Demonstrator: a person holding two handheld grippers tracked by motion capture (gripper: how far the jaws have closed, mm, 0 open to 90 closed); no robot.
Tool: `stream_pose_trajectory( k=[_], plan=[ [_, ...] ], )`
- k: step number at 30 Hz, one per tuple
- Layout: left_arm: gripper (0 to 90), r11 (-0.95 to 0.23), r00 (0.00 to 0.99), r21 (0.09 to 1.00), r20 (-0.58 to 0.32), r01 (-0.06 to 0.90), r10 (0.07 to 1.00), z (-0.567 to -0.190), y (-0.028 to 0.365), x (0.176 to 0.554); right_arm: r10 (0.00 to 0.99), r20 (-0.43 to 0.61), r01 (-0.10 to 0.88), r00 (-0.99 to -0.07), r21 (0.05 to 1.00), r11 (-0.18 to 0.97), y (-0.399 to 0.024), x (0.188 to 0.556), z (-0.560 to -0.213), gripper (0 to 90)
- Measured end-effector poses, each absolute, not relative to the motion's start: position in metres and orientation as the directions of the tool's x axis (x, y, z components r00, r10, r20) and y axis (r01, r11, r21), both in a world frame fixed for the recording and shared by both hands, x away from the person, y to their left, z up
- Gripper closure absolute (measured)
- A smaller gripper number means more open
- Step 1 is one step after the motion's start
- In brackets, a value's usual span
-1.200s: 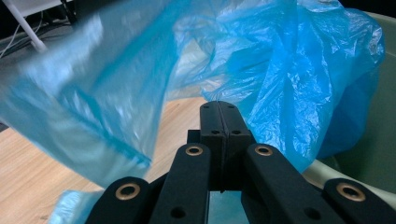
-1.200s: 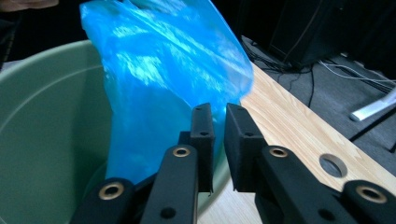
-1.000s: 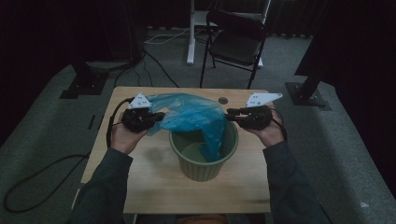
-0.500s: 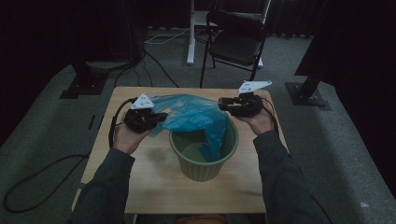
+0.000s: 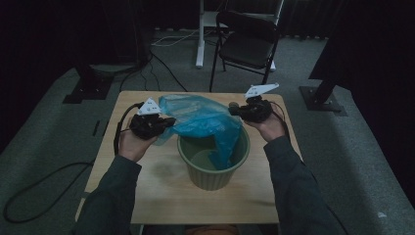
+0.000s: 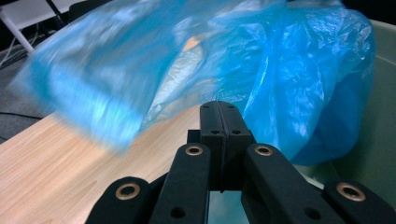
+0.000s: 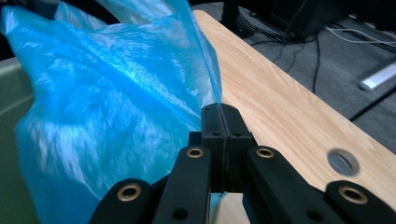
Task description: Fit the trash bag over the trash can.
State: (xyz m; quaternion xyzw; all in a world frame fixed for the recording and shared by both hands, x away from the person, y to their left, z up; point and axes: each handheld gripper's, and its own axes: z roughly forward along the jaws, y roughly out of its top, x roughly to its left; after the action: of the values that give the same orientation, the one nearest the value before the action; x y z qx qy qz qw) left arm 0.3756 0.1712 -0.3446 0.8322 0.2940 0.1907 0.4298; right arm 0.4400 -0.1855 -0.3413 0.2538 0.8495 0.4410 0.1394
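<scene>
A thin blue plastic bag [image 5: 200, 120] hangs half inside a green round bin [image 5: 213, 169] in the middle of the wooden table [image 5: 147, 196]. My left gripper [image 5: 169, 122] is shut on the bag's left edge, and its jaws [image 6: 219, 109] meet with the film [image 6: 280, 70] spreading up from them. At the bag's far right corner, my right gripper [image 5: 234, 110] has just closed its jaws. They [image 7: 219, 112] pinch a fold of the bag [image 7: 107, 93]. The bag is stretched between the two grippers above the bin's rim [image 6: 380, 116].
A black folding chair [image 5: 247, 44] and a white stand leg stand behind the table on the grey carpet. Cables run across the floor at the left. A round hole [image 7: 343, 162] sits in the tabletop near my right gripper.
My right gripper has moved left and toward the table's far edge, reaching the bag's right corner, and has shut on it. The left gripper has kept its grip in place.
</scene>
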Motion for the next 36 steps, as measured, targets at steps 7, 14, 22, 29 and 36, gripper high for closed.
stream_pose_trajectory(
  k=[7, 14, 22, 29, 36],
  plan=[
    [89.9, -0.449, 0.738, 0.825, 0.058, 0.344, 0.672, -0.348, 0.178, 0.376, 0.584, -0.002, 0.333, -0.812, 0.819, 0.467, -0.214, 0.419, -0.346, 90.0],
    [89.9, -0.438, 0.721, 0.822, 0.048, 0.364, 0.691, -0.350, 0.183, 0.379, 0.610, 0.016, 0.362, -0.792, 0.818, 0.447, -0.239, 0.401, -0.358, 90.0],
    [90.0, -0.426, 0.703, 0.822, 0.043, 0.379, 0.710, -0.352, 0.187, 0.380, 0.624, 0.019, 0.367, -0.781, 0.823, 0.434, -0.257, 0.389, -0.362, 90.0],
    [89.9, -0.376, 0.657, 0.821, 0.002, 0.430, 0.754, -0.356, 0.198, 0.387, 0.636, 0.030, 0.388, -0.771, 0.814, 0.431, -0.270, 0.383, -0.369, 90.0],
    [85.1, -0.360, 0.667, 0.840, -0.002, 0.405, 0.745, -0.349, 0.194, 0.384, 0.619, 0.030, 0.355, -0.785, 0.840, 0.411, -0.267, 0.382, -0.360, 79.5]
  ],
)
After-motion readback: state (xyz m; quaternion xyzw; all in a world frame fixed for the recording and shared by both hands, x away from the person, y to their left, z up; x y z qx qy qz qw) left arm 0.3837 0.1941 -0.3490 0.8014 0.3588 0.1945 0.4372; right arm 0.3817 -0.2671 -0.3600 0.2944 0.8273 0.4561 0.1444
